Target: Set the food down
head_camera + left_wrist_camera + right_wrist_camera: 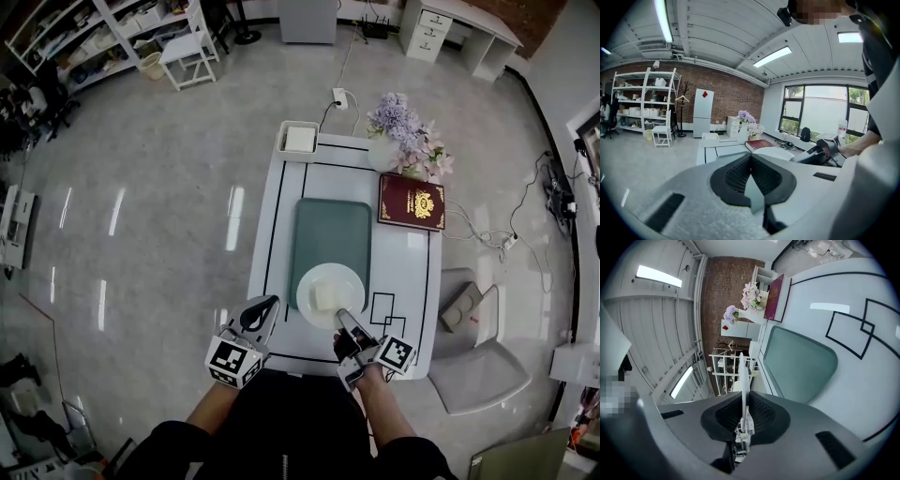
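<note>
A round white plate (319,277) carries a pale block of food (328,295); it overlaps the near edge of a green tray (332,234) on the white table (412,272). My right gripper (343,319) is shut on the plate's near rim. In the right gripper view the rim (742,376) stands edge-on between the pads of that gripper (743,397), with the green tray (799,364) beyond. Whether the plate rests on the tray or hangs above it I cannot tell. My left gripper (272,302) is left of the plate, shut and holding nothing; its own view shows its tips (751,157) meeting.
A dark red book (411,202) lies at the table's right, beside a vase of flowers (405,131). A white box (299,141) sits at the far edge. A grey chair (478,366) stands right of the table. Black line markings cross the tabletop.
</note>
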`<state>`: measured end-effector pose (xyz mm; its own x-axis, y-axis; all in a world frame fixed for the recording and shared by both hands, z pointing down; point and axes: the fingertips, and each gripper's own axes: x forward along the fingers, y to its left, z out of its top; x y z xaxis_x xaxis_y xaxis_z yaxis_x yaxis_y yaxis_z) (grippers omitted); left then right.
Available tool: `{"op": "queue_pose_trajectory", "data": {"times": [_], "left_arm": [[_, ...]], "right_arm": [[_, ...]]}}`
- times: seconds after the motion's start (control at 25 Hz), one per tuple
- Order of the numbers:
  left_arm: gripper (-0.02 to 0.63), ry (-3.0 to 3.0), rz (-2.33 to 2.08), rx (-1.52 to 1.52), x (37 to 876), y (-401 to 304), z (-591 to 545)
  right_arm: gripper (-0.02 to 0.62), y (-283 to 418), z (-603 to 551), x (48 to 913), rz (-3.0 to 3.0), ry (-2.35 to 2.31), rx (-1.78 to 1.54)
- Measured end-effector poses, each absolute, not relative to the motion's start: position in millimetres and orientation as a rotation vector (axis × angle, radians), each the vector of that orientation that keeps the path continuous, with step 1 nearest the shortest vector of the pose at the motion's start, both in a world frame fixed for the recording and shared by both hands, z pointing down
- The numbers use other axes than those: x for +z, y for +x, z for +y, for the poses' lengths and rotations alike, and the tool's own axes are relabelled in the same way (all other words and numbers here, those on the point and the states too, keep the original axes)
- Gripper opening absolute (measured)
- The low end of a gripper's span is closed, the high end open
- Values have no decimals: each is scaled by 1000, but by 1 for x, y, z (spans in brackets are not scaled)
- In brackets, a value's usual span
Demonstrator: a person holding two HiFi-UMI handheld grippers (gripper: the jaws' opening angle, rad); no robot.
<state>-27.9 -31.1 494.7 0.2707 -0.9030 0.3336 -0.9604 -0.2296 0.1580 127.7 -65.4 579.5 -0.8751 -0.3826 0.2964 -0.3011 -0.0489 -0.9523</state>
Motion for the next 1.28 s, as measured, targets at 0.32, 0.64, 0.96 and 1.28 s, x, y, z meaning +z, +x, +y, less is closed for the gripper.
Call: {"op": "queue_pose_trajectory", "data": {"times": [0.32,0.64,0.96,1.28], "left_arm": [[6,2135,-1758,261,504,-38,-29],[6,2107,-1784,270,508,-52,-26],[6,2048,-1769,285,526,-64,-21],[6,2008,-1734,313,544,-68,-26]], "right_arm": [[26,106,-83,591,2179,-673,-2140],[26,92,-113,605,2168,-685,-2134],[26,75,-151,623,2179,-696,-2102],[26,63,-185,651,2123,-717,-2142]]}}
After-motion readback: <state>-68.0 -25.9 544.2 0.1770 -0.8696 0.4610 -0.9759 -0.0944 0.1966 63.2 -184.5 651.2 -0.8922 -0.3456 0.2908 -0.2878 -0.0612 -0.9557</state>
